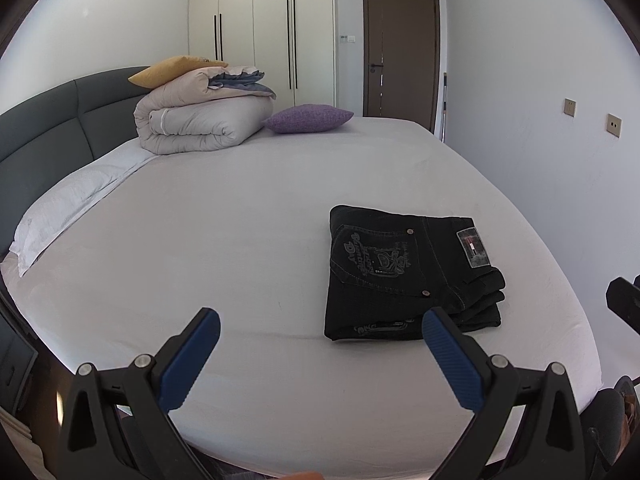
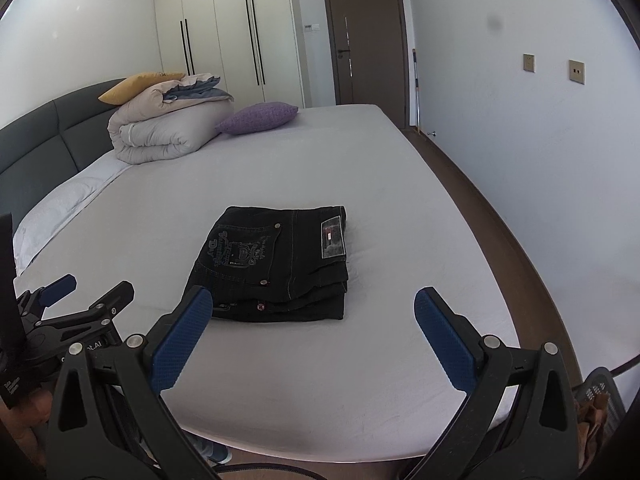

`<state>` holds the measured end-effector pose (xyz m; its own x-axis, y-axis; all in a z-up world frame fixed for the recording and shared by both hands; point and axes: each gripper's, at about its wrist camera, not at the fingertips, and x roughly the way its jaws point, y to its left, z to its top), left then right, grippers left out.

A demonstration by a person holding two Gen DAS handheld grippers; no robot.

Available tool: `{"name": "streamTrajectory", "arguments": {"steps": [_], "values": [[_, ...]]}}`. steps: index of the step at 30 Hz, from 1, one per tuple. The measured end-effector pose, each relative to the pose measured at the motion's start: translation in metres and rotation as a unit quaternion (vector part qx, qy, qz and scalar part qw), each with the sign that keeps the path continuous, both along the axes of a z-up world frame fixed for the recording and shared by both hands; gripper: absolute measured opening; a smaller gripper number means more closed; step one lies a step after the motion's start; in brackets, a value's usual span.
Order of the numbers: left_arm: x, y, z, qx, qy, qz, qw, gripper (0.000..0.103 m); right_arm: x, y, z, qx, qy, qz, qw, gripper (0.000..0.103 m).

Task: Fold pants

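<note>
Black jeans (image 1: 408, 276) lie folded into a compact stack on the white bed (image 1: 240, 216), back pocket embroidery and waist label facing up. They also show in the right wrist view (image 2: 276, 264). My left gripper (image 1: 322, 328) is open and empty, held above the bed's near edge, left of and short of the jeans. My right gripper (image 2: 312, 308) is open and empty, held just in front of the jeans, apart from them. The left gripper also shows in the right wrist view (image 2: 76, 292), at the left.
A rolled beige duvet (image 1: 200, 120) with a yellow pillow (image 1: 172, 70) on top and a purple cushion (image 1: 308, 118) sit at the far end by the grey headboard (image 1: 60, 116). A white pillow (image 1: 72, 196) lies at left. Wood floor (image 2: 500, 208) runs along the right wall.
</note>
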<state>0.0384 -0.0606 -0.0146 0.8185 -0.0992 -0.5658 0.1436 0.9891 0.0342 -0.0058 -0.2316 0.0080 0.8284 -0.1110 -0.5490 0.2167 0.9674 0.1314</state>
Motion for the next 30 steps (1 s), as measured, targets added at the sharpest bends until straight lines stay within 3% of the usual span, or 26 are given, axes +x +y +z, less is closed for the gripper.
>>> {"name": "streamTrajectory", "arguments": {"steps": [30], "values": [[0.017,-0.007,-0.022,0.008,0.031,0.001,0.9995,0.103,0.040,0.001,-0.035,0.016,0.038,0.008,0.999,0.103]]}}
